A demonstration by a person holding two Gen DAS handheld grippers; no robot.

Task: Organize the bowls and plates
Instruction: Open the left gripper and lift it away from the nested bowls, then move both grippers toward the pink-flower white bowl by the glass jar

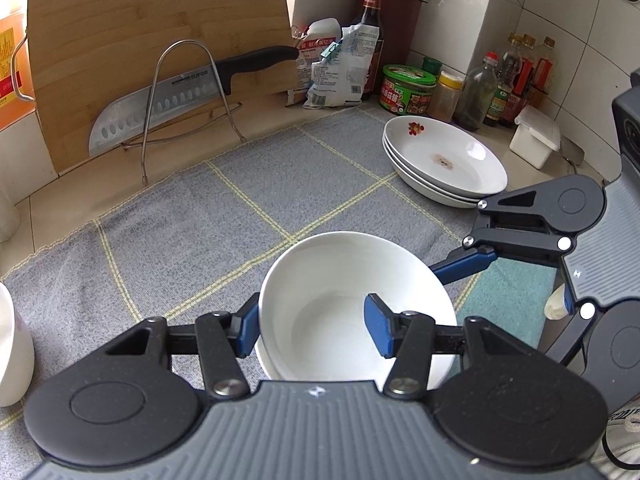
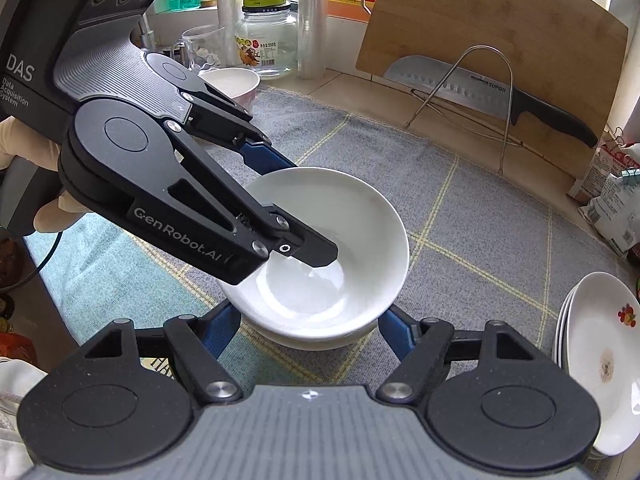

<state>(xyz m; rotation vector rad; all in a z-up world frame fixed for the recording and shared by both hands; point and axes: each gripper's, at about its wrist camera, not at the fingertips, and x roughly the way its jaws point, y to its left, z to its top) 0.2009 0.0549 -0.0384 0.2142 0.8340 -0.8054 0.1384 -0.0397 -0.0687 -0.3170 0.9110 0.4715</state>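
Straddling the near wall of the white bowl (image 1: 352,304), the left gripper (image 1: 316,324) has one blue finger (image 1: 378,326) inside and the other outside; whether the pads actually press the rim I cannot tell. That bowl is nested in a second bowl (image 2: 296,338) on the grey checked cloth (image 1: 192,232). Spread wide, the right gripper (image 2: 308,330) flanks the lower bowl, one finger on each side, without visibly touching it. Stacked white plates (image 1: 444,160) lie well apart, near the jars (image 1: 408,90). Behind, a cleaver (image 1: 160,108) leans in a wire rack against the cutting board (image 1: 152,24)
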